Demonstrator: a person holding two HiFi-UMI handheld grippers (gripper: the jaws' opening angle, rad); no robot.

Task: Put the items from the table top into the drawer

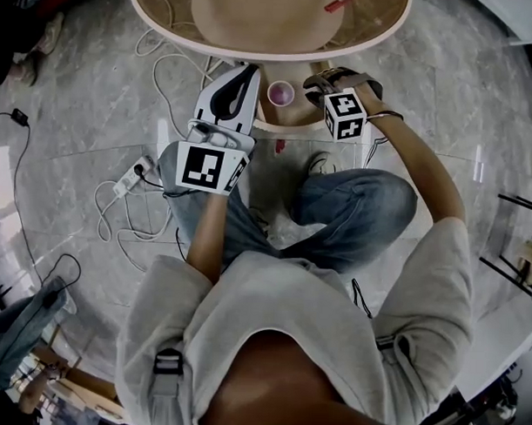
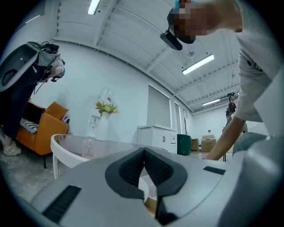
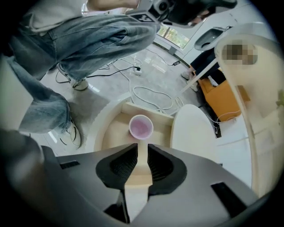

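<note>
The right tool [image 3: 142, 149] points steeply down with its ribbed pads parted by a clear gap and nothing between them, so it is released. Straight beyond its tips, and apart from them, a small pink cup [image 3: 141, 127] stands upright and open-mouthed on the pale wooden floor of the open drawer [image 3: 114, 131], near the drawer's far wall. The white, rounded edge of the bench [image 3: 195, 133] lies just to the right of that tool and past the drawer. To the left of it, a person's jeans leg and a shoe [image 3: 73, 133] rest on the grey stone floor [image 3: 111, 84], where white cables [image 3: 151, 95] loop beyond the drawer. In the head view the cup [image 1: 281, 94] sits between the two tools, under the bench's rim. The left tool [image 2: 144, 151] is held level, clenched, its pad tips meeting with nothing caught in them. Ahead of it runs the glass bench top with its white rim [image 2: 57, 142]. Farther on, a clear vase of yellow flowers [image 2: 105, 108] stands to the left of the tool's line, an orange armchair [image 2: 44, 128] farther left, and a white cabinet [image 2: 157, 135], a green bin [image 2: 183, 144] and cardboard boxes [image 2: 207, 143] lie well beyond to the right. On the bench top, past the right tool in the head view, lies a small red thing [image 1: 343, 3].
</note>
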